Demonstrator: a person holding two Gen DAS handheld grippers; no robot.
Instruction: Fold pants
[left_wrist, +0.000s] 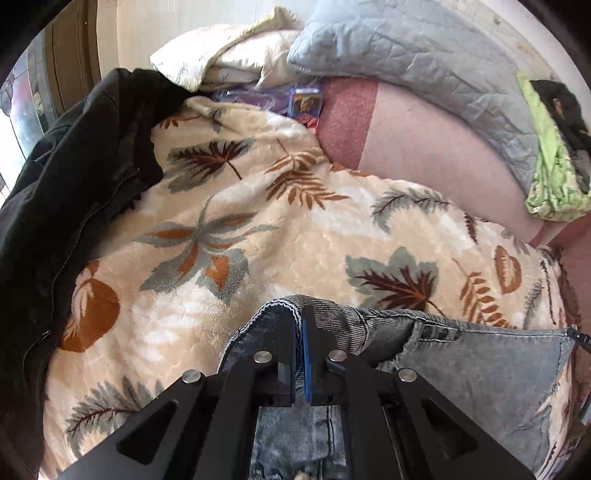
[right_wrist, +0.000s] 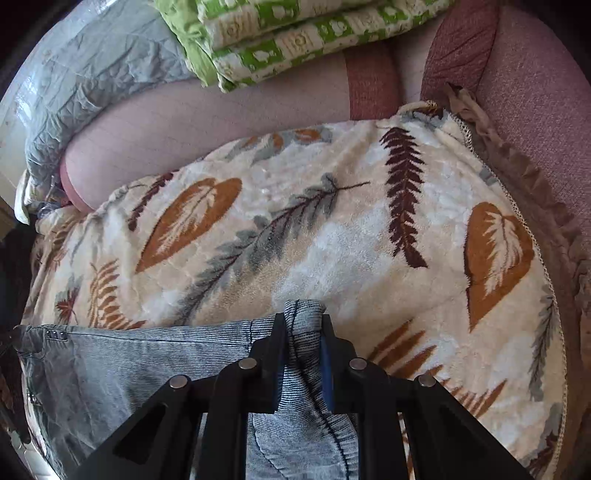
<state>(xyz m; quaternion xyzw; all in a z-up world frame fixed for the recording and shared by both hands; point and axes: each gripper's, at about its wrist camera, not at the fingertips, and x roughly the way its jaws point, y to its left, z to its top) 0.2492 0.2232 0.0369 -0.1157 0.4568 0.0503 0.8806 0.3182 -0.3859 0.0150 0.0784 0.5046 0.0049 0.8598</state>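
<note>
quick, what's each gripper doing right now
left gripper: shut on the jeans edge
right gripper: shut on a bunched fold of the jeans

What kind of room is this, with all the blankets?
Probably a living room or bedroom at home: a pink sofa covered by a leaf-patterned fleece blanket, with a grey quilt and a black jacket lying around.

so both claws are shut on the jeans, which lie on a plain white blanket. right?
Not quite. Both claws, left and right, are shut on the jeans, but the blanket isn't plain white: it's cream with a brown, orange and grey leaf print. Both wrist views show it.
</note>
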